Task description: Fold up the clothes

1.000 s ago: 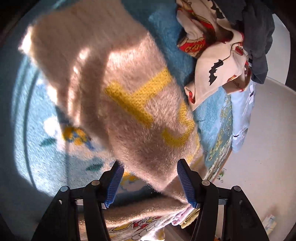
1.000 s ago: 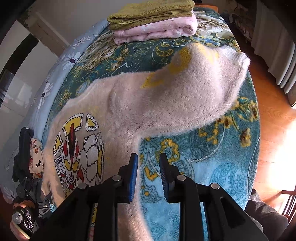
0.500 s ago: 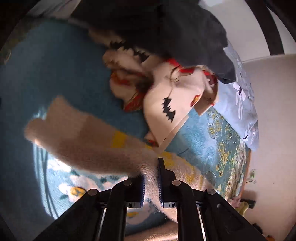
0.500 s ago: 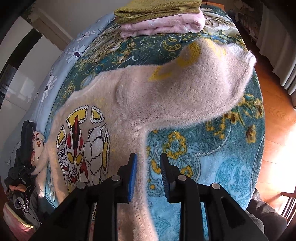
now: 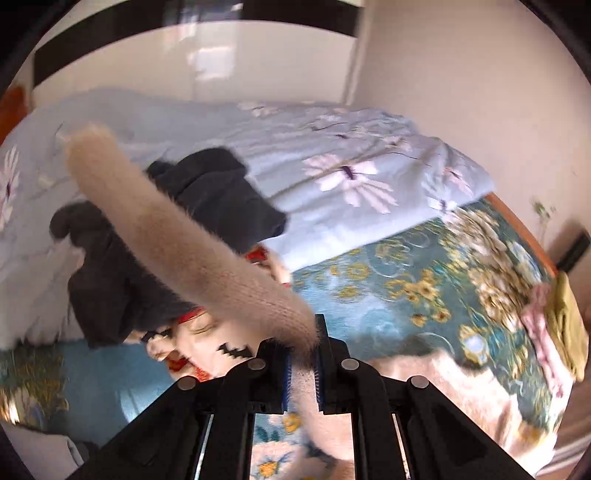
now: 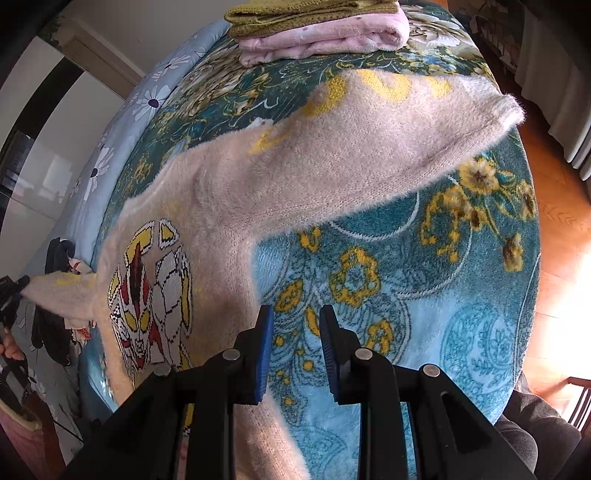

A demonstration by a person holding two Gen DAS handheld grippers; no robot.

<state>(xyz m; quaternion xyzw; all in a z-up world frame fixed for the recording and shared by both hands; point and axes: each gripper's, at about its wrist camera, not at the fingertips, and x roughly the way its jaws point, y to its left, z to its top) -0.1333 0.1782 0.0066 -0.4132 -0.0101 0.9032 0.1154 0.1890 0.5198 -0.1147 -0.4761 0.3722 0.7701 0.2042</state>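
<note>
A fuzzy beige sweater (image 6: 295, 158) with a cartoon figure (image 6: 151, 291) knitted on its front lies spread on the teal floral blanket (image 6: 461, 295). My left gripper (image 5: 301, 347) is shut on one beige sleeve (image 5: 177, 229), which is lifted off the bed and stretches up to the left. In the right wrist view that raised sleeve (image 6: 59, 291) shows at the far left. My right gripper (image 6: 295, 314) hovers over the blanket beside the sweater's side edge, its jaws slightly open with nothing between them. The other sleeve (image 6: 443, 122) lies flat toward the right.
A folded olive and pink stack (image 6: 321, 29) sits at the bed's far end. Dark clothes (image 5: 207, 195) and a bat-print garment (image 5: 207, 343) are heaped by the pale flowered duvet (image 5: 332, 162). Wooden floor (image 6: 561, 184) borders the bed; a person's knee (image 6: 528, 443) is at lower right.
My left gripper went from open around the sleeve to shut on it, then lifted and swung it up off the bed. The right gripper edged slightly closer to the sweater, its jaws unchanged.
</note>
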